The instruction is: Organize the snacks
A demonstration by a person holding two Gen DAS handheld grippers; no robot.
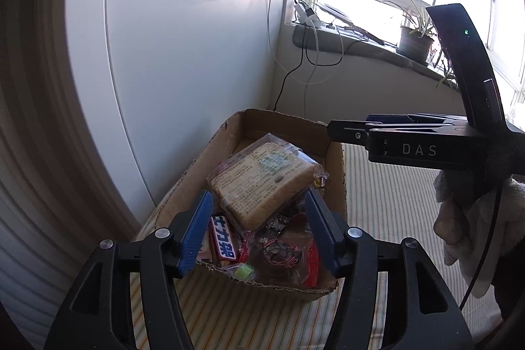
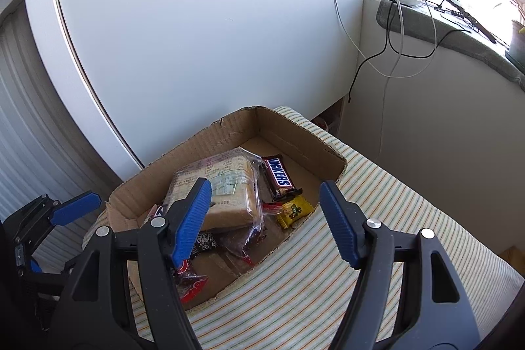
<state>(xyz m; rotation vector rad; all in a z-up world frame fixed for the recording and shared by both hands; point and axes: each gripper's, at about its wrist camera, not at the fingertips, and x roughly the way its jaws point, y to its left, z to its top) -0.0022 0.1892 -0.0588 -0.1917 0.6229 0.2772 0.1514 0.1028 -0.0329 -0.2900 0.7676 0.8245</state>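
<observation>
Below both grippers, bread pack (image 2: 216, 189) is lying in box (image 2: 183, 150); left gripper (image 1: 259, 228) nearer; right gripper (image 2: 265, 218) alongside; all fingers (image 1: 197, 232) are standing open, gripping nothing.

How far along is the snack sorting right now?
Done: wrapped bread, Snickers bar and yellow candy lie in the cardboard box. In hand: nothing; left hand-held gripper and right hand-held gripper are open. Left: no loose snacks visible on the striped cloth.

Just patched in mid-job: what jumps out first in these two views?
The cardboard box on the striped cloth, against the white panel, holds the snacks. A wrapped bread slice lies on top, with a Snickers bar and a yellow candy beside it. The left gripper and right gripper both hover open, empty.
</observation>
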